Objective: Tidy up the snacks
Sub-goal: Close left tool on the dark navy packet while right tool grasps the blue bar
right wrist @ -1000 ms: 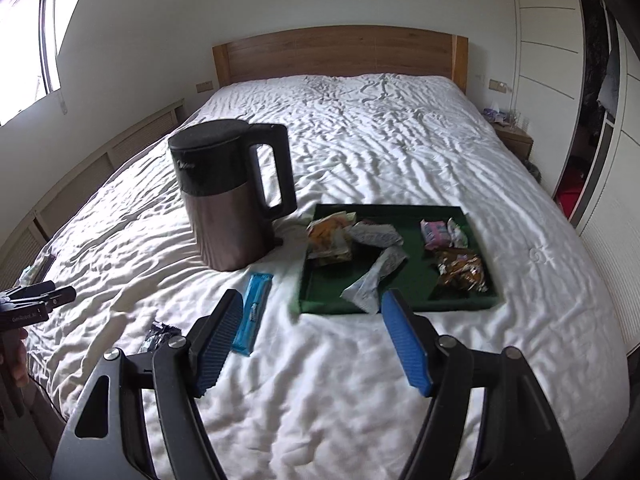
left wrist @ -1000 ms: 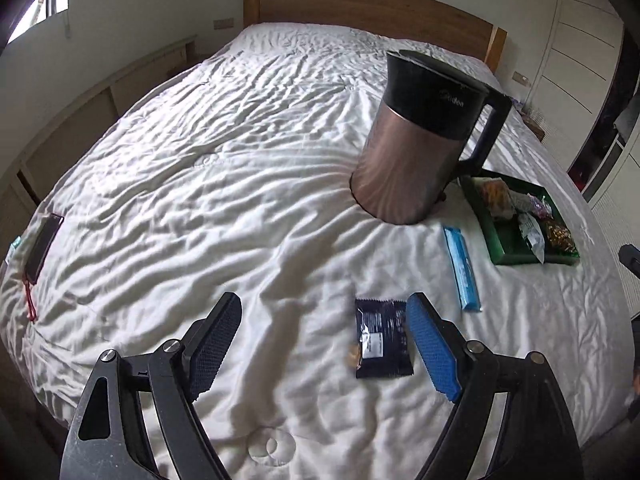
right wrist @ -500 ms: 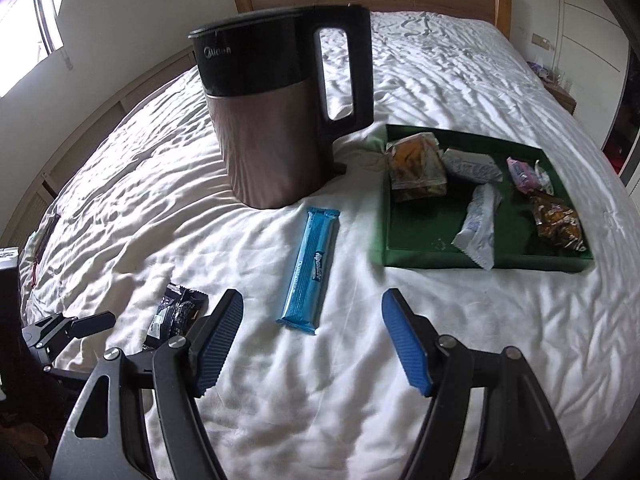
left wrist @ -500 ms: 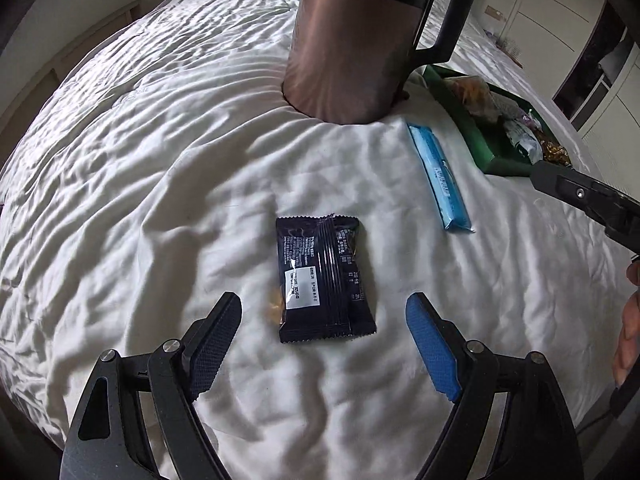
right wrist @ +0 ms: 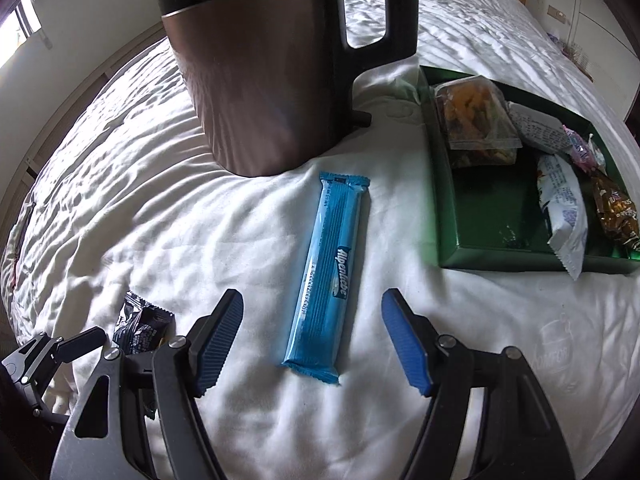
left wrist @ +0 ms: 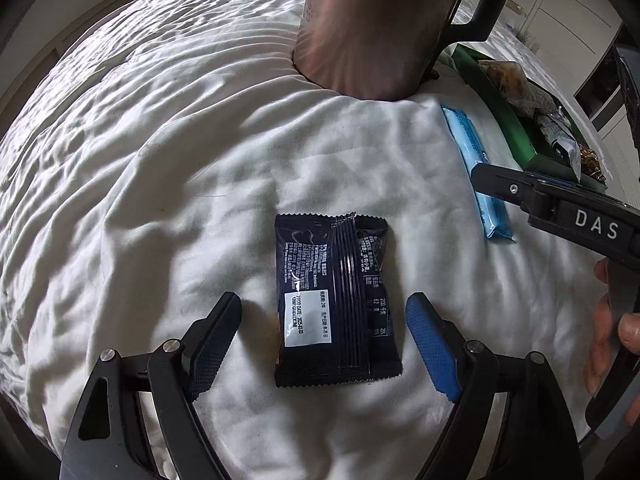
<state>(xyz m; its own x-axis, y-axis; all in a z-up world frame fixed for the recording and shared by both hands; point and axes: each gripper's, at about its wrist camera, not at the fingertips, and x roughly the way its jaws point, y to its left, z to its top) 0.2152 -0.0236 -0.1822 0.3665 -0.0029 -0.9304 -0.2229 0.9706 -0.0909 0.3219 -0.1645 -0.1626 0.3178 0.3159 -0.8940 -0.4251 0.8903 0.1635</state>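
- Left wrist view: the left gripper (left wrist: 324,332) hovers low over the white bed (left wrist: 160,160), its fingers (left wrist: 216,340) spread wide on either side of a dark navy snack packet (left wrist: 336,300) without touching it.
- The packet lies flat, seam side up, with a white date label near its lower end.
- Beyond the packet a copper-and-black kettle (left wrist: 360,40) stands upright on the bed, pressing a hollow into the cover.
- A long blue wafer bar (left wrist: 476,168) lies to the right of the kettle's base; part of the right gripper (left wrist: 560,208) crosses in front of its near end.
- A green tray (left wrist: 504,120) holding several wrapped snacks sits just beyond the bar, near the bed's right edge.
- Right wrist view: the right gripper (right wrist: 312,340) has its fingers (right wrist: 404,340) spread apart, with the lower end of the blue wafer bar (right wrist: 324,276) lying between them, untouched.
- The kettle (right wrist: 264,92) stands just past the bar's far end, handle turned toward the green tray (right wrist: 448,208).
- In the tray lie a clear bag of dried fruit (right wrist: 476,120), a white packet (right wrist: 564,208), a pink candy (right wrist: 584,148) and a brown wrapped sweet (right wrist: 616,212).
- The dark navy snack packet (right wrist: 140,324) shows at lower left, with the left gripper (right wrist: 52,356) beside it.
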